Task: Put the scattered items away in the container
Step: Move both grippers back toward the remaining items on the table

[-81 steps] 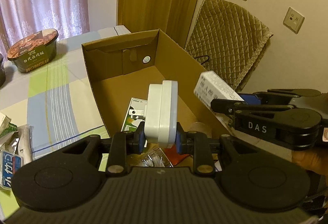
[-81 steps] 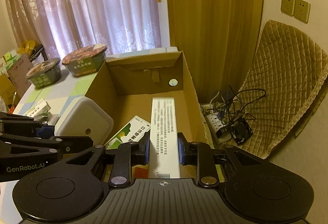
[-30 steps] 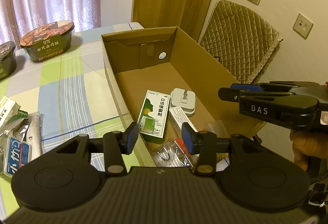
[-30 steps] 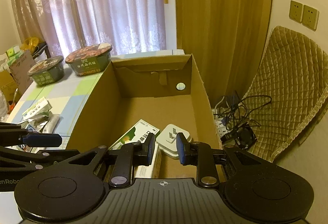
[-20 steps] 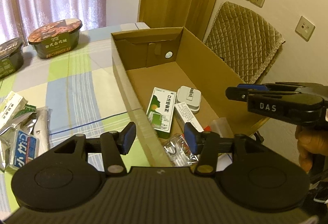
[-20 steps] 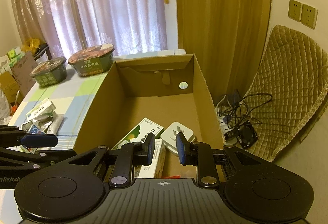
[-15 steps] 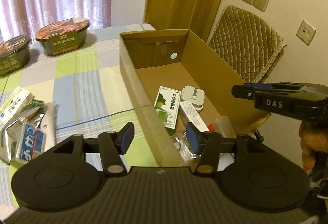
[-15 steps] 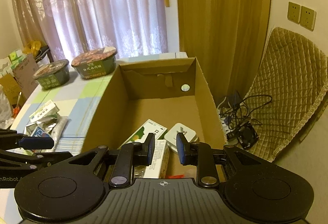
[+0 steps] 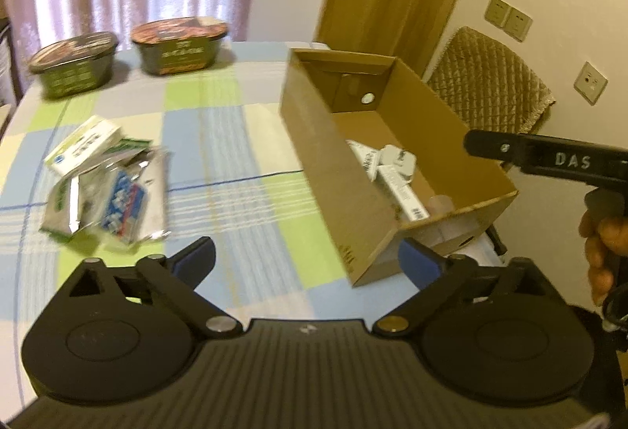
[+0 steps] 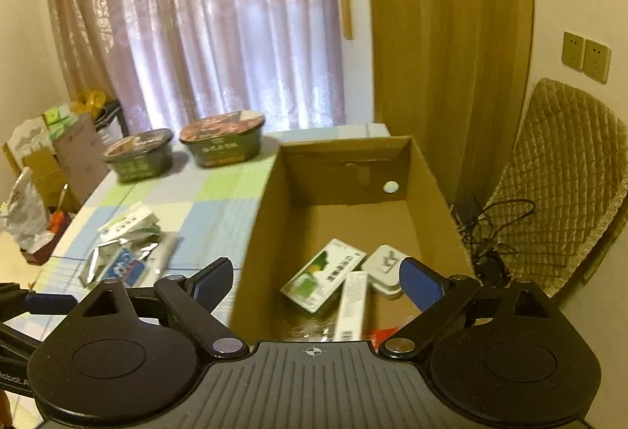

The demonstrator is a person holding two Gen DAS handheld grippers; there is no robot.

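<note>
Cardboard box (image 10: 255,232) open-topped at the right edge of the table, long axis running near to far, round hole in the far wall. Inside, on the floor toward the near end: green-and-white carton (image 10: 322,274) lying flat, slanted from near-left to far-right; narrow white box (image 10: 350,303) just right of it, long axis near to far, overlapping the carton's near corner; white plug adapter (image 10: 386,266) flat beside both, prongs up. Clear wrapping and something red at the near wall, too blurred to tell.

Left of the box, well apart on the checked tablecloth (image 9: 219,138): loose heap of packets (image 9: 106,189), a white box on its far side, foil and blue pouches below. Two lidded noodle bowls (image 9: 125,52) side by side at the far edge.

Left gripper (image 9: 308,260) spread wide, empty, above the table near the box's near-left corner. Right gripper (image 10: 316,282) likewise wide apart, empty, above the box's near end. Quilted chair (image 10: 565,174) and cables on the floor to the right.
</note>
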